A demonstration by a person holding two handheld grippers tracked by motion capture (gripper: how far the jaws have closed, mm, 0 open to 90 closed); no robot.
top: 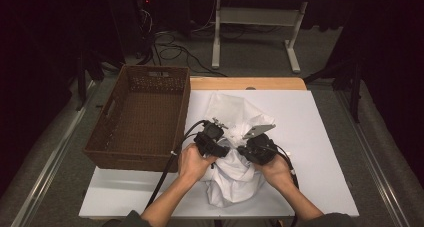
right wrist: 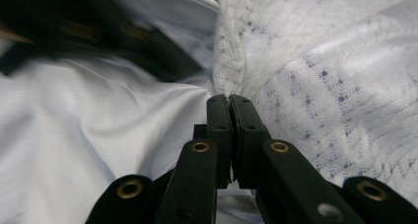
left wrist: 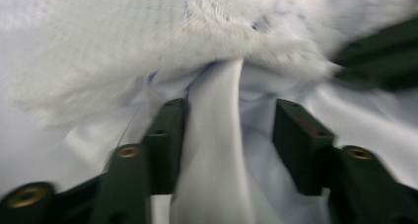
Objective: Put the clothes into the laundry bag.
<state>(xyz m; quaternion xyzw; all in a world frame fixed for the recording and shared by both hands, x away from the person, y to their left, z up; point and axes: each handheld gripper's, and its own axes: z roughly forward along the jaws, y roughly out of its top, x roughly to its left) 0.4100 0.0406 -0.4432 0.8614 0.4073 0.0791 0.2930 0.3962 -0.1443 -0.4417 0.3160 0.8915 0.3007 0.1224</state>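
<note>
A crumpled white garment (top: pixel 233 110) with lace parts lies in the middle of the white table top (top: pixel 320 137). A person's hands hold both grippers over its bunched centre, close together. My left gripper (top: pixel 226 146) (left wrist: pixel 231 135) is open. A smooth fold of the cloth (left wrist: pixel 217 150) runs up between its jaws and rests against the left one. My right gripper (top: pixel 242 150) (right wrist: pixel 230 101) is shut on the garment, pinching the edge where the lace fabric (right wrist: pixel 320 86) meets the smooth fabric (right wrist: pixel 98 135).
A brown wicker basket (top: pixel 131 159) stands on the table's left side, with nothing in it, right next to the left hand. A wooden table edge (top: pixel 245 83) shows behind the white top. Cables and a desk frame (top: pixel 216 32) are on the floor beyond.
</note>
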